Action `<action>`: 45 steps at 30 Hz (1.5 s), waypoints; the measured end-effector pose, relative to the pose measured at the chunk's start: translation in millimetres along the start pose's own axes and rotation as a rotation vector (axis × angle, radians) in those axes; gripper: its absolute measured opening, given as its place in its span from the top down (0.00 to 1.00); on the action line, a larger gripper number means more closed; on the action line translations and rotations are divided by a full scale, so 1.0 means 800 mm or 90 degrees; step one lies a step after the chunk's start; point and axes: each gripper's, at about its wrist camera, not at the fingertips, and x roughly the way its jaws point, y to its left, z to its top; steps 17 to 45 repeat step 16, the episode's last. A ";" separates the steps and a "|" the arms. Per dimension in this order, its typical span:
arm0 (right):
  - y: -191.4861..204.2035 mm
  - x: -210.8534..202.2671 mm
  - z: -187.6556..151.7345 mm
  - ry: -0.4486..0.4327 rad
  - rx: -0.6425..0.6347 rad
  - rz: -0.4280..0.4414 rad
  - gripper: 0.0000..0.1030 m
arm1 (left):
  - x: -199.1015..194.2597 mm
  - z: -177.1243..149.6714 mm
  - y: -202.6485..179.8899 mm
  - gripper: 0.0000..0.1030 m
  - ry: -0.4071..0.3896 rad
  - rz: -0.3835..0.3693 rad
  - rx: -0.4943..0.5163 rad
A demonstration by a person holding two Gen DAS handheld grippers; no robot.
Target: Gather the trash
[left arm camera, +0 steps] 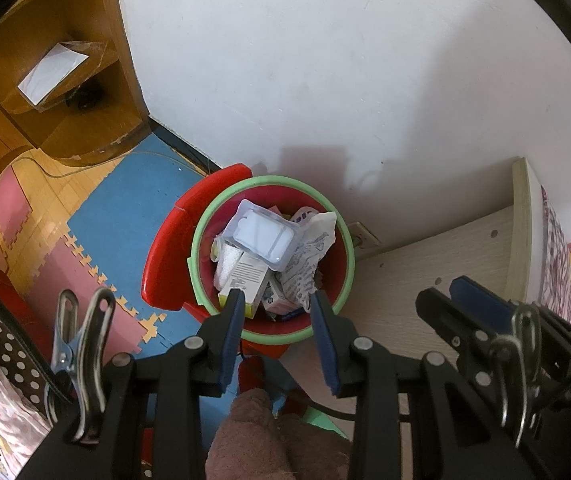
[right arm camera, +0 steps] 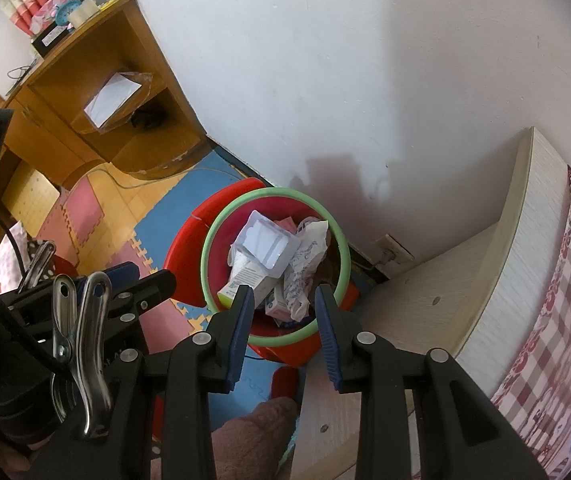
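Nearest the lens, left tongs [left arm camera: 276, 299] pointing steeply down, blue pads parted with nothing between them: released, empty. Same for the right tongs [right arm camera: 284, 295], pads apart and grasping nothing, seen beside the left ones in both views. Metal spring clip [left arm camera: 85, 356] fixed at the side of each tool. Low in the picture, a brownish fuzzy shape [left arm camera: 261, 436], too blurred to name.

Just beyond the fingertips, on the floor: red bin [left arm camera: 325, 300] with a pale green rim [left arm camera: 349, 240], standing in the corner between a white wall [left arm camera: 325, 60] and a pale wooden bed frame [left arm camera: 465, 248]. Red lid [left arm camera: 169, 248] hanging open on the bin's left side. Trash inside, heaped near the rim: clear plastic clamshell box [left arm camera: 263, 236] on top, a white and yellow-green carton [left arm camera: 245, 276] slanting beneath it toward the near edge, crumpled printed wrapper [left arm camera: 313, 248] on the right, smaller cartons underneath.

Farther left, foam puzzle mats [left arm camera: 125, 216] in blue and pink over a wood-look floor, a thin cable trailing across. Wall socket [right arm camera: 395, 254] low behind the bin. On the right, checked red and white bedding [right arm camera: 557, 300] over the frame.

Farthest off, a brown wooden desk [right arm camera: 97, 64] against the wall, white paper in a clear sleeve [right arm camera: 111, 98] in its open shelf, and on top a teal alarm clock [right arm camera: 62, 14], boxes and a roll of tape.
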 end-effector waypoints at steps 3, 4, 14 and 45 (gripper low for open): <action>0.000 0.000 0.000 0.001 -0.001 0.000 0.68 | -0.002 0.001 0.001 0.66 0.000 0.001 0.005; 0.000 0.000 -0.001 0.001 -0.001 0.000 0.68 | -0.002 0.001 0.001 0.66 0.000 0.001 0.004; -0.001 0.000 -0.003 0.001 -0.003 0.000 0.68 | -0.003 0.002 0.000 0.66 0.001 0.007 0.007; -0.002 0.000 -0.002 0.000 -0.003 0.000 0.68 | -0.003 0.002 -0.001 0.66 0.002 0.008 0.006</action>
